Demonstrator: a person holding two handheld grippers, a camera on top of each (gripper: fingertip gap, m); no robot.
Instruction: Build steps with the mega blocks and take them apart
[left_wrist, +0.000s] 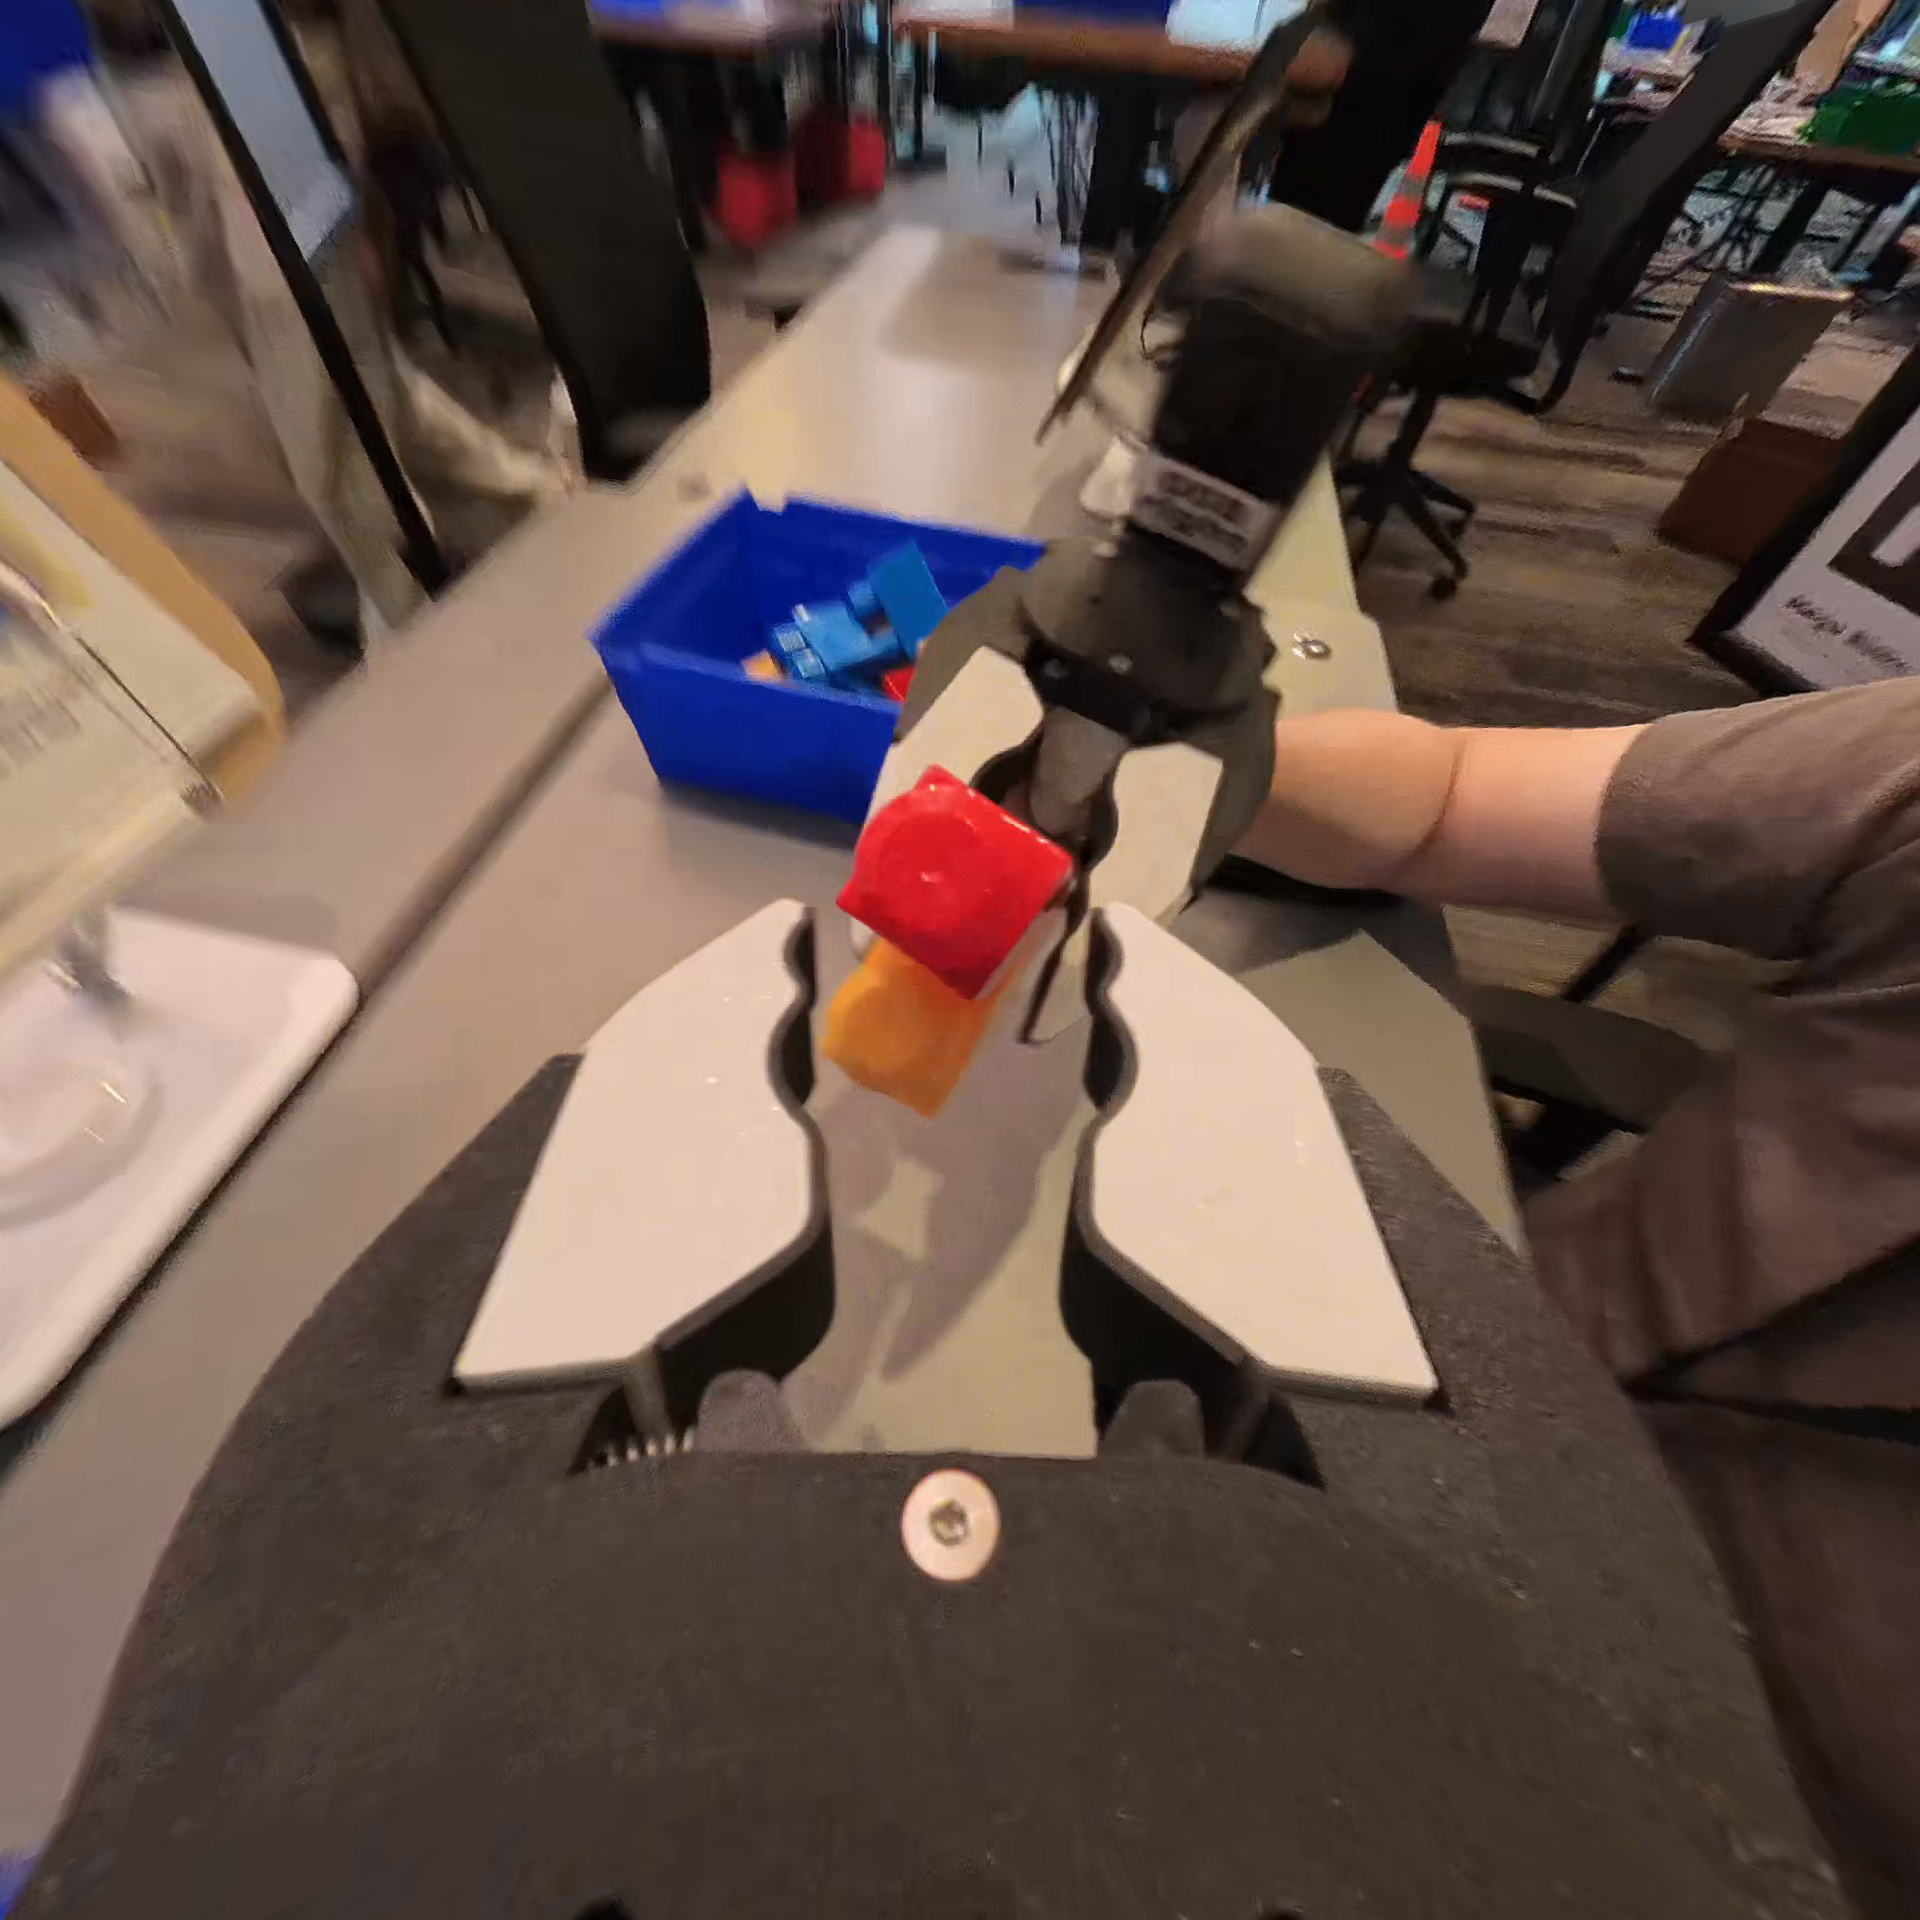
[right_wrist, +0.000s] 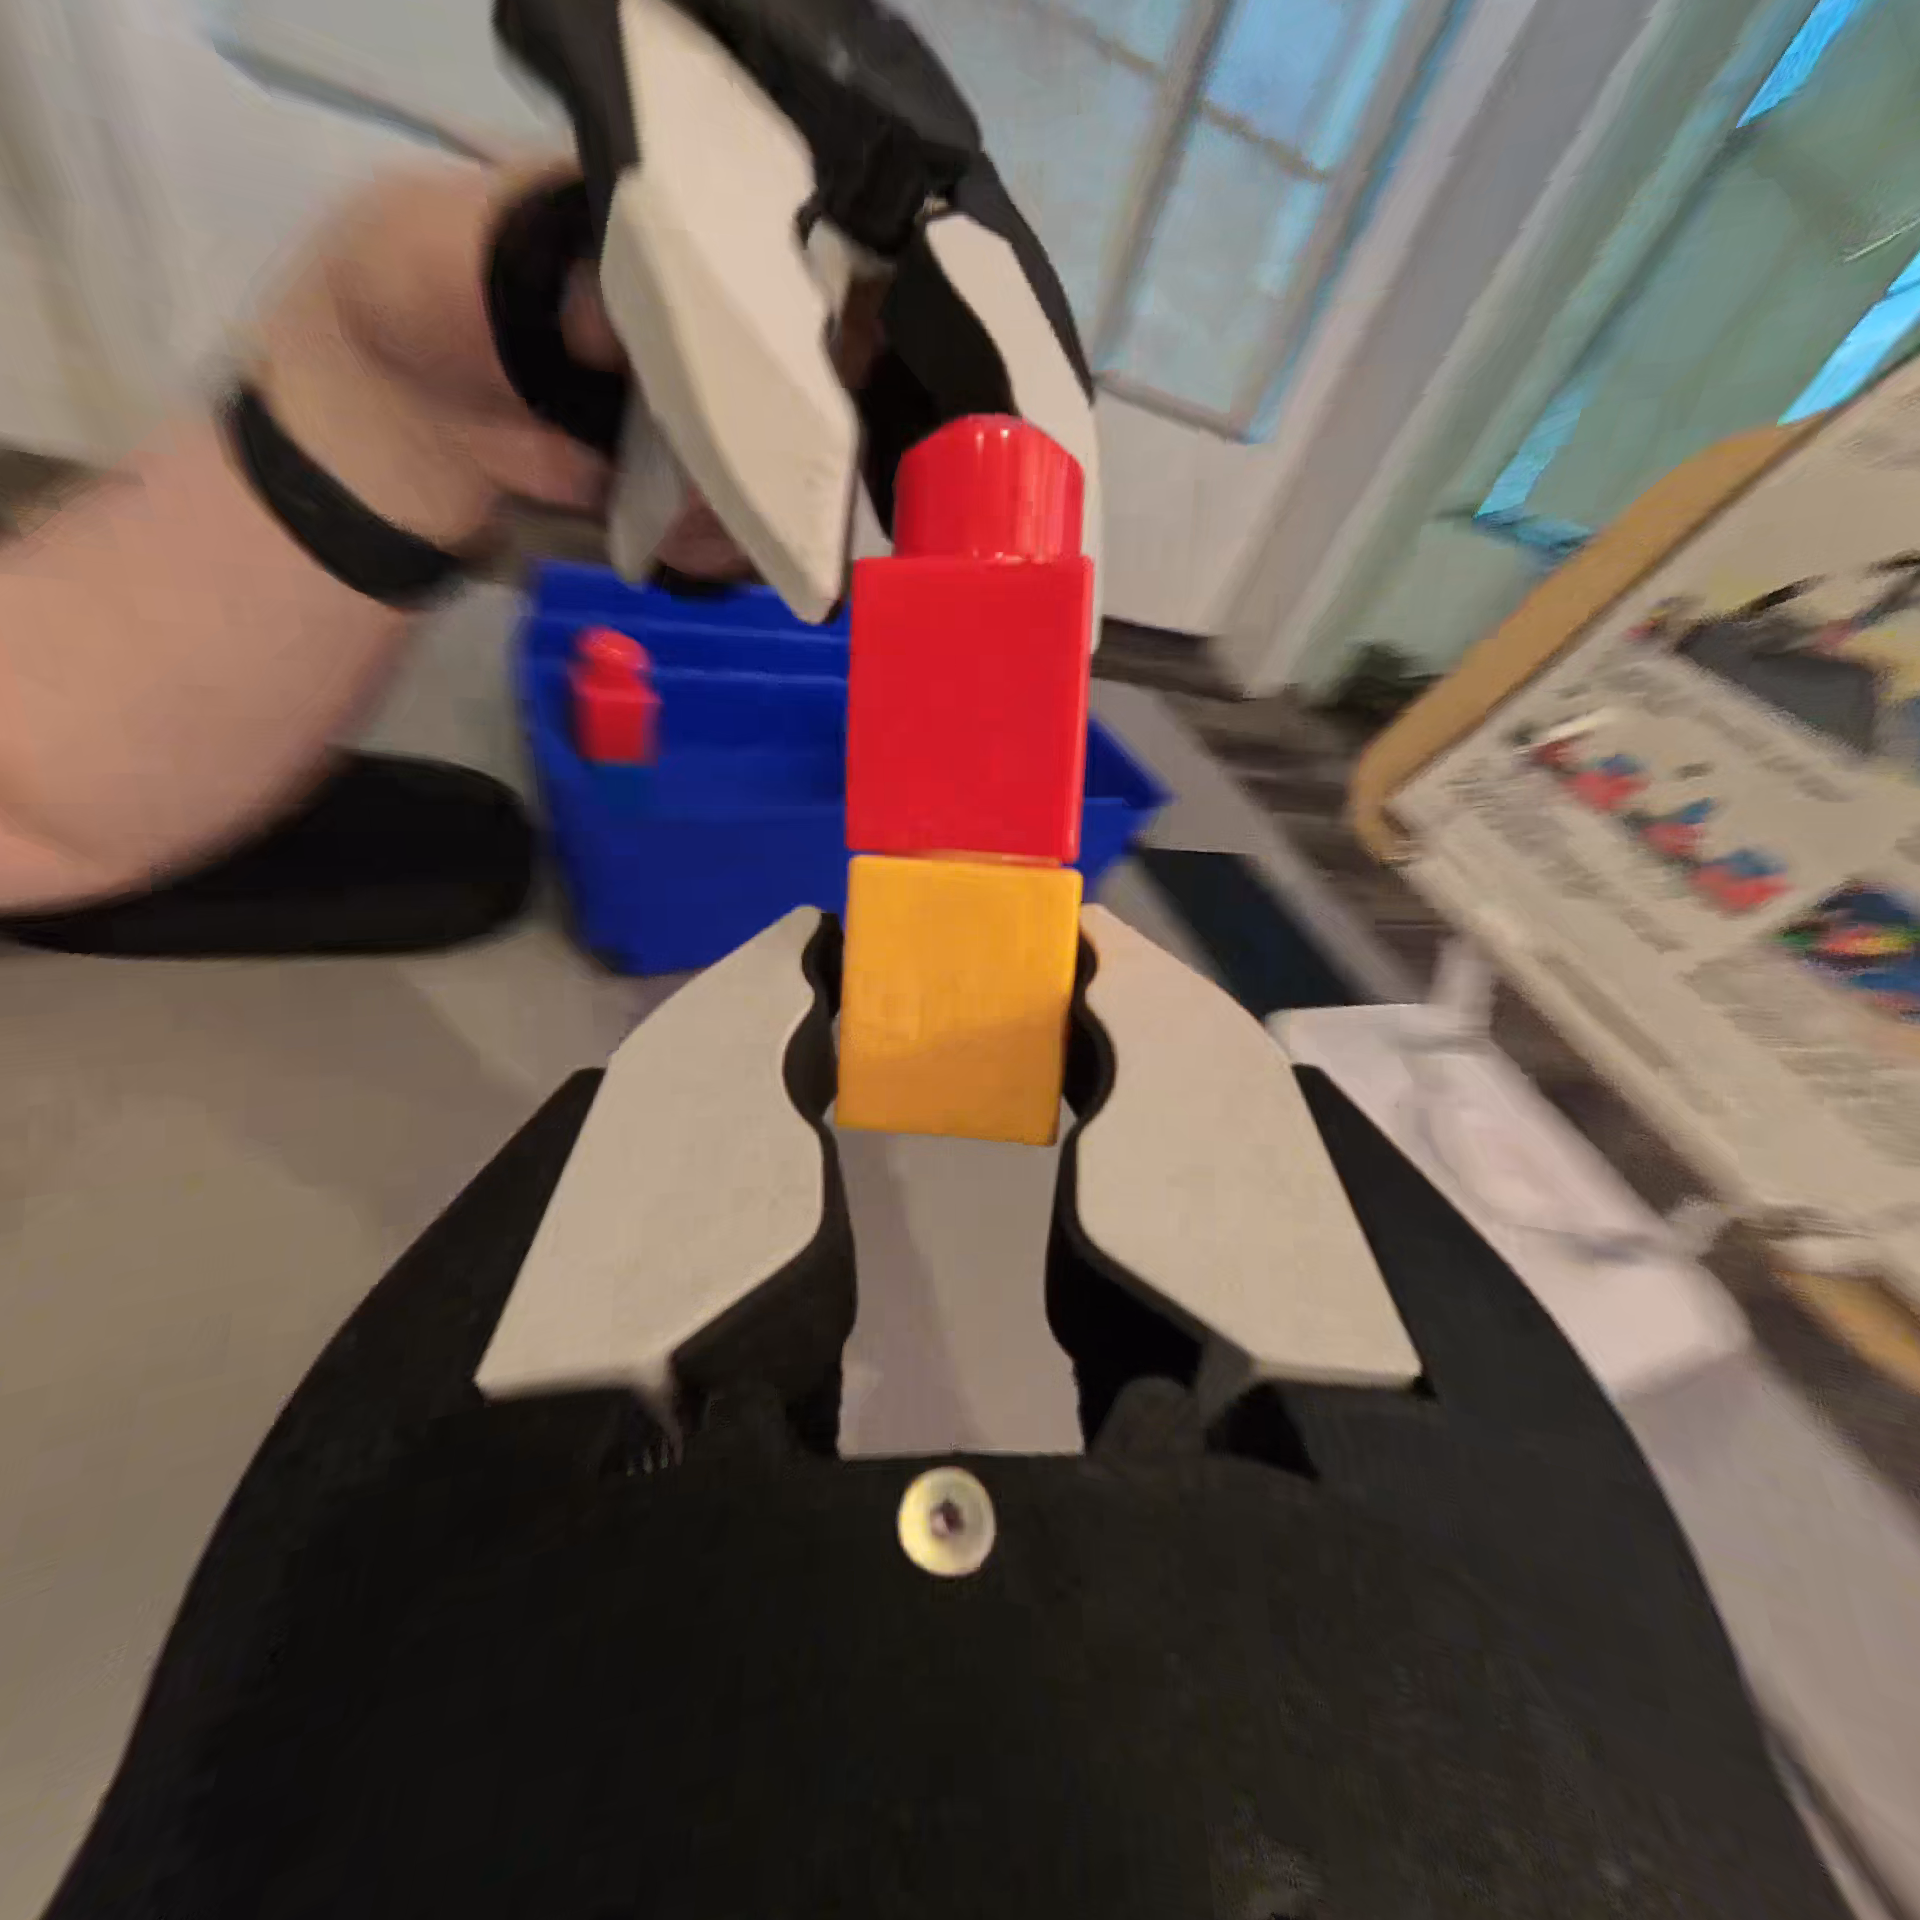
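A red block (right_wrist: 966, 707) is stacked on an orange block (right_wrist: 951, 1008). My right gripper (right_wrist: 951, 977) is shut on the orange block and holds the pair up above the table. In the left wrist view the pair is tilted, the red block (left_wrist: 951, 878) over the orange block (left_wrist: 899, 1049), with the right gripper (left_wrist: 956, 997) reaching in from above. My left gripper (left_wrist: 956, 920) is open, its tips on either side of the red block without closing on it. In the right wrist view the left gripper (right_wrist: 951, 540) straddles the red block's top stud.
A blue bin (left_wrist: 727, 717) with several blue blocks (left_wrist: 852, 644) stands on the grey table (left_wrist: 468, 987) behind the grippers; a red block (right_wrist: 613, 696) shows in the bin (right_wrist: 686, 852). A white tray (left_wrist: 156, 1091) lies at the left. A printed board (right_wrist: 1662, 779) leans nearby. My hands' fingertips stand some 5 centimetres from each other.
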